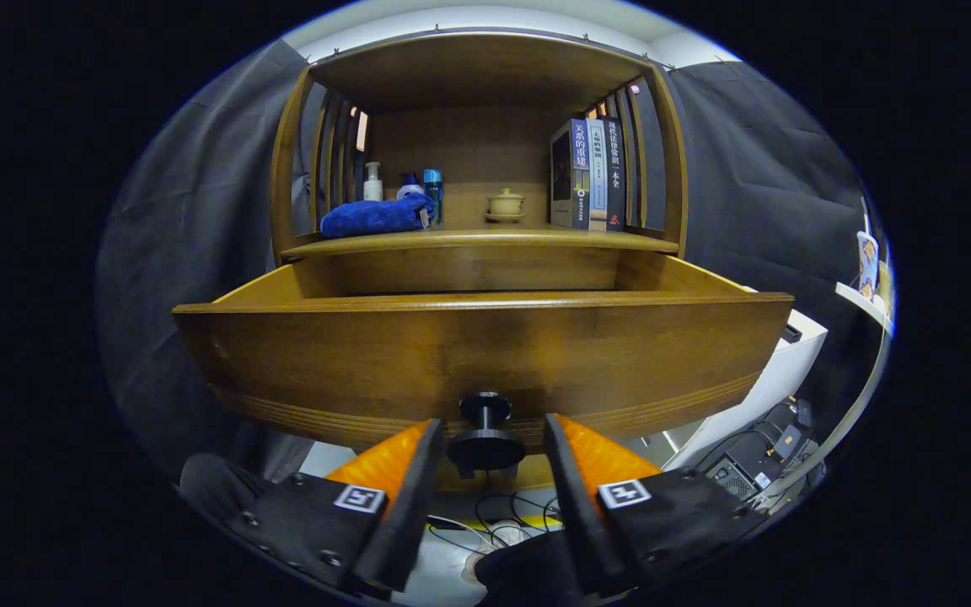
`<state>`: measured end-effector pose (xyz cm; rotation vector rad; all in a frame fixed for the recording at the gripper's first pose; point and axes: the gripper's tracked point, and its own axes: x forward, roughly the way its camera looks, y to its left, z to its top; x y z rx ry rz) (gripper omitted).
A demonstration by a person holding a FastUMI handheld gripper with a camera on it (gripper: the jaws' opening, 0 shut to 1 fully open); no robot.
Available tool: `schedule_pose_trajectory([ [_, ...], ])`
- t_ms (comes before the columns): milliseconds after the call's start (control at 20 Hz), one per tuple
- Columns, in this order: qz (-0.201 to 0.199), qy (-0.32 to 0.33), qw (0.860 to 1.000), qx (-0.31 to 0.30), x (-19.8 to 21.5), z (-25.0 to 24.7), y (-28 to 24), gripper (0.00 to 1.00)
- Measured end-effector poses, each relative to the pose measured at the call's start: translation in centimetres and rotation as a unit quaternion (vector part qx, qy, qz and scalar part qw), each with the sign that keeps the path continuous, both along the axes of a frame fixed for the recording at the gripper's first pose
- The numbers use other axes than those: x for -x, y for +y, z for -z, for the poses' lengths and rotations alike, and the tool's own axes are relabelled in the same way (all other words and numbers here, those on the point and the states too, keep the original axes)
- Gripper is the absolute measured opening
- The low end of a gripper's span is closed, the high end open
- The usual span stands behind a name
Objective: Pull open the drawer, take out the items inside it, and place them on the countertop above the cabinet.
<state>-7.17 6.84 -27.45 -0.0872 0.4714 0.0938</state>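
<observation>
The wooden drawer (485, 354) stands pulled well out of the cabinet, and its tall front panel hides whatever lies inside. A dark round knob (485, 438) sticks out from the lower middle of that panel. My gripper (490, 430) is open, one finger on each side of the knob with a small gap on both sides, so neither finger presses on it. Above the drawer, the countertop (477, 239) runs across the cabinet under a wooden hutch.
On the countertop lie a blue cloth (374, 216) and small bottles (373, 181) at the left, a lidded teacup (506, 204) in the middle and three upright books (591, 174) at the right. Cables (494, 514) lie on the floor below. A white unit (776, 379) stands to the right.
</observation>
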Motion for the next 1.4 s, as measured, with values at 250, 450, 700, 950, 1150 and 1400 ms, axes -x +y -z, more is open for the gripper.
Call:
schedule_pose_trajectory([
  [250,0.001,-0.029,1.0,-0.01,-0.7,-4.0,0.7,0.99],
  [450,-0.008,-0.059,0.998,-0.027,-1.5,-8.1,1.9,1.0],
  [700,-0.009,-0.085,0.995,-0.044,-3.7,-12.7,2.8,1.0],
  [950,0.002,-0.094,0.995,-0.027,-8.3,-15.4,3.1,1.0],
  [1150,0.008,-0.064,0.997,-0.049,-12.5,-16.4,4.8,1.0],
  [1400,-0.007,0.02,0.999,-0.042,-16.3,-13.4,6.8,1.0],
])
